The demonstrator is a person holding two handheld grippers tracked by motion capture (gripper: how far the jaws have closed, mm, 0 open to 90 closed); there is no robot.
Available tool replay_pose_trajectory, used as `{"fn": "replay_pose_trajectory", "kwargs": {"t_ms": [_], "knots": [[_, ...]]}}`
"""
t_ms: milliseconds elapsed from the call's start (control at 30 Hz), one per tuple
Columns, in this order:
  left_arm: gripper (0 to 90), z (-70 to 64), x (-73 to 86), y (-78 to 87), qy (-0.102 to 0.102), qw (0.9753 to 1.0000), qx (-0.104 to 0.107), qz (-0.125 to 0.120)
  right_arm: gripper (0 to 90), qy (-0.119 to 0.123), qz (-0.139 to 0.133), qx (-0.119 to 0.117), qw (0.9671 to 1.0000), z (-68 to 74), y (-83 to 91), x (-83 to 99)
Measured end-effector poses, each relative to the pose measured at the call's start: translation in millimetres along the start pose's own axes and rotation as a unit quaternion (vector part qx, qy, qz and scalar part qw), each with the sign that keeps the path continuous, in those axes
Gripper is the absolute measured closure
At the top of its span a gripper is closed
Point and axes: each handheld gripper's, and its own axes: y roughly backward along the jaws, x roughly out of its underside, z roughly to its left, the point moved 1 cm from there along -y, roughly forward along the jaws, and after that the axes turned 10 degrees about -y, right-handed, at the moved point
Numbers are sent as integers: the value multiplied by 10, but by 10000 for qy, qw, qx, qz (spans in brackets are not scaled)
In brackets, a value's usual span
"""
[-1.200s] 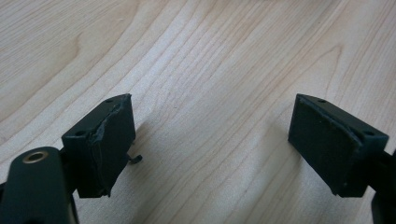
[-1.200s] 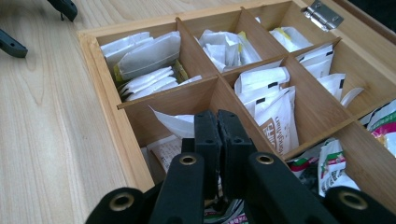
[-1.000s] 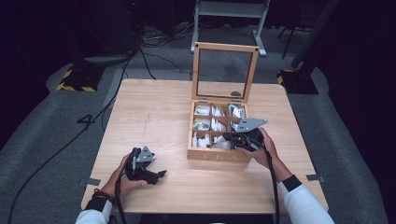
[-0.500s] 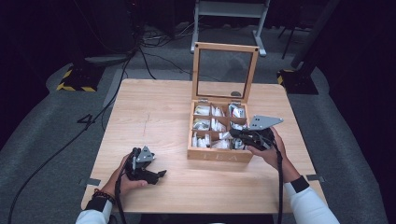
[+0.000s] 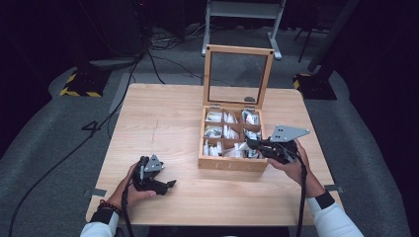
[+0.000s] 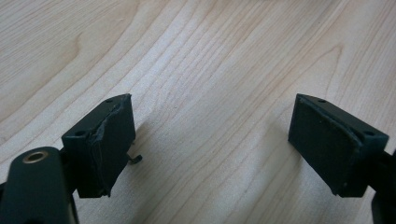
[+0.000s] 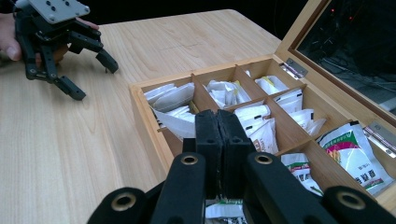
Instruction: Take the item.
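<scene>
A wooden box [image 5: 231, 163] with several compartments of paper packets [image 5: 223, 132] stands right of the table's middle, its glass lid [image 5: 208, 74] raised. My right gripper [image 5: 249, 143] hovers at the box's near right compartments. In the right gripper view its jaws [image 7: 217, 122] are pressed together above the box [image 7: 145, 116] and its white packets [image 7: 254, 123], with nothing seen between the tips. My left gripper [image 5: 166, 186] rests on the table near the front left, open. In the left gripper view its jaws [image 6: 210, 140] stand wide apart over bare wood. It also appears as the far gripper [image 7: 95, 79] in the right gripper view.
The light wooden table [image 5: 168, 118] has free surface left of the box and behind it. A green-printed packet [image 7: 355, 154] lies in a compartment near the lid hinge [image 7: 294, 68]. Cables and a metal stand [image 5: 242, 12] sit on the dark floor beyond.
My right gripper has shifted a little to the right along the box's near side, still shut. The left gripper has stayed where it was.
</scene>
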Motion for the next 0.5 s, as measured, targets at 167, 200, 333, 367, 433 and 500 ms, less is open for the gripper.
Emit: {"fn": "replay_pose_trajectory", "kwargs": {"t_ms": [167, 200, 333, 367, 433, 500], "knots": [[151, 0, 0, 0, -1, 10000, -1, 1, 886, 30, -19, -69, 10000, 29, 76, 29], [152, 0, 0, 0, -3, 10000, 0, 0, 887, 35, -33, -76, 10000, 31, 90, 33], [151, 0, 0, 0, -4, 10000, 3, -2, 886, 50, -45, -124, 9999, 59, 133, 47], [151, 0, 0, 0, -2, 10000, 2, -2, 886, 58, -44, -141, 9999, 70, 141, 51], [151, 0, 0, 0, -1, 10000, 0, 0, 886, 64, -43, -166, 9998, 90, 153, 60], [151, 0, 0, 0, -3, 10000, 2, -1, 886, 77, -17, -197, 9998, 109, 160, 74]]}}
